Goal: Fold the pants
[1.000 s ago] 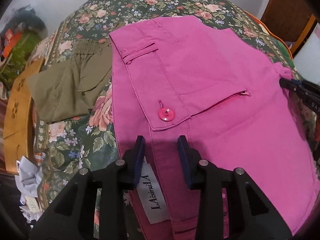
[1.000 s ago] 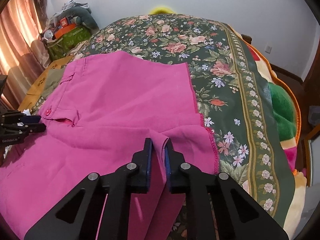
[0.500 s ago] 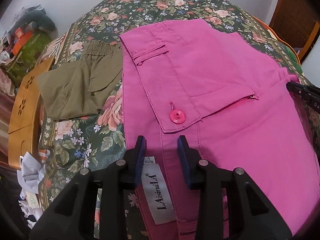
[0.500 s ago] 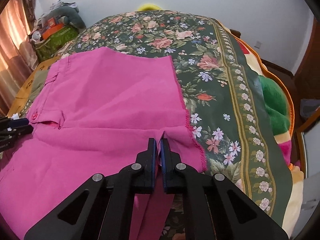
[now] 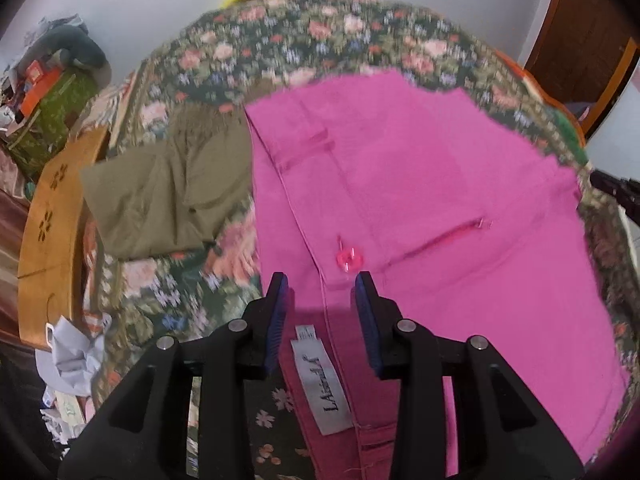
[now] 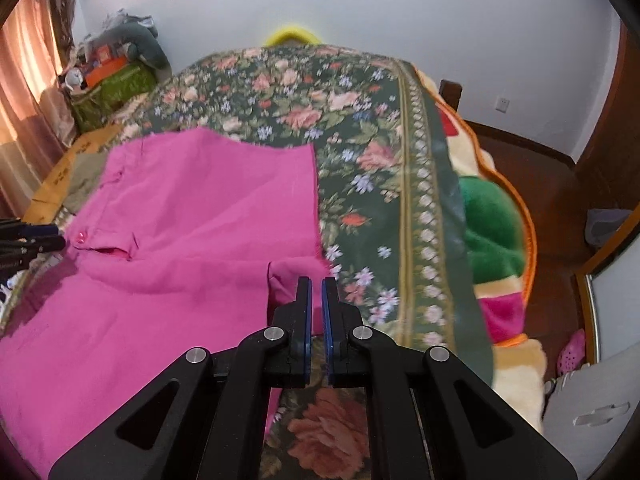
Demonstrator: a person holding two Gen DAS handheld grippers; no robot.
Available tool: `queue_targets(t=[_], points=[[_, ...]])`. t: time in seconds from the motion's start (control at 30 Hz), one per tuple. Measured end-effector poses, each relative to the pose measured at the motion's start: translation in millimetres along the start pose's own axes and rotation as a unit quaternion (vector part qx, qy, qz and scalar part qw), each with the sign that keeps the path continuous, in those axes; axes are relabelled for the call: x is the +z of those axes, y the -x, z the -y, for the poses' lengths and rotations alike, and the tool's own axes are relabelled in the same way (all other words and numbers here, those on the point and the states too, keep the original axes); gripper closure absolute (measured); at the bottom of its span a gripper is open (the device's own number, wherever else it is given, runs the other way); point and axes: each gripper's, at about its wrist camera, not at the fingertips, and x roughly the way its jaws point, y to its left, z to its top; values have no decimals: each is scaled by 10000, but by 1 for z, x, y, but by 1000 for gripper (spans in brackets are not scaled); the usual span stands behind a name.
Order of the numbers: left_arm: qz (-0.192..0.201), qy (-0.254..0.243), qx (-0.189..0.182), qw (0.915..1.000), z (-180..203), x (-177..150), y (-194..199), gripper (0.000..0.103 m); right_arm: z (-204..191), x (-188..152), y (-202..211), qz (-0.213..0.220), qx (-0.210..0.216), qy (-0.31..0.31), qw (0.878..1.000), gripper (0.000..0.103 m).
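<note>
Pink pants (image 5: pixel 420 200) lie spread on a floral bedspread (image 5: pixel 168 292), with a pink button (image 5: pixel 349 258) and a white label (image 5: pixel 320 384) near the waistband. My left gripper (image 5: pixel 322 284) is open and empty, just above the waistband by the button. My right gripper (image 6: pixel 316 288) is shut on a bunched fold of the pink pants (image 6: pixel 180 240) at their right edge. The left gripper's tips show at the left edge of the right wrist view (image 6: pixel 32 240).
Folded olive-green pants (image 5: pixel 168 196) lie left of the pink ones. A wooden board (image 5: pixel 52 220) and crumpled paper (image 5: pixel 72 360) sit at the bed's left edge. A green and orange blanket (image 6: pixel 492 216) hangs off the right side. Clutter (image 6: pixel 112 76) is piled by the far wall.
My right gripper closed fully on the fabric and lifted the fold toward me. My left gripper stayed open and drew back slightly along the waistband.
</note>
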Motion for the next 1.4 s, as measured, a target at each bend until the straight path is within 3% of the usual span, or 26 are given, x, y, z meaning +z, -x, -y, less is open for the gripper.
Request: queue_targets(t=[0.17, 0.27, 0.33, 0.4, 0.53, 0.63, 0.7, 0.77, 0.8, 0.83, 0.9, 1.03, 1.4], points=[[54, 127, -145, 9998, -10, 24, 3, 66, 8, 11, 3, 83, 62, -213, 9997, 95], [-107, 270, -230, 9993, -17, 35, -11, 64, 10, 17, -5, 65, 110, -334, 9994, 81], [-267, 364, -296, 9985, -21, 38, -24, 64, 10, 17, -10, 53, 113, -390, 9992, 65], [-468, 427, -450, 9970, -22, 38, -38, 64, 11, 18, -17, 22, 185, -461, 9988, 62], [-718, 325, -730, 9942, -14, 34, -56, 63, 10, 19, -35, -133, 274, -511, 9982, 62], [-688, 192, -761, 9945, -7, 32, -60, 54, 9, 18, -52, -317, 296, -455, 9980, 62], [-657, 161, -726, 9951, -4, 30, -62, 54, 9, 16, -61, -430, 301, -439, 9977, 62], [-570, 120, -695, 9959, -3, 30, -61, 58, 7, 14, -67, -454, 304, -359, 9979, 62], [-510, 51, -643, 9966, -2, 29, -60, 65, 5, 13, -68, -472, 302, -294, 9980, 63], [-453, -45, -549, 9975, 0, 30, -59, 76, 4, 13, -69, -484, 291, -239, 9981, 71], [-326, -254, -245, 9988, 4, 30, -56, 89, -1, 10, -73, -622, 284, 33, 9977, 83], [-194, -414, -35, 9989, 6, 28, -54, 94, -12, 5, -76, -600, -83, 628, 9962, 92], [-17, -835, 769, 9935, 18, 20, -53, 95, -7, 3, -79, -610, -128, 538, 9966, 95]])
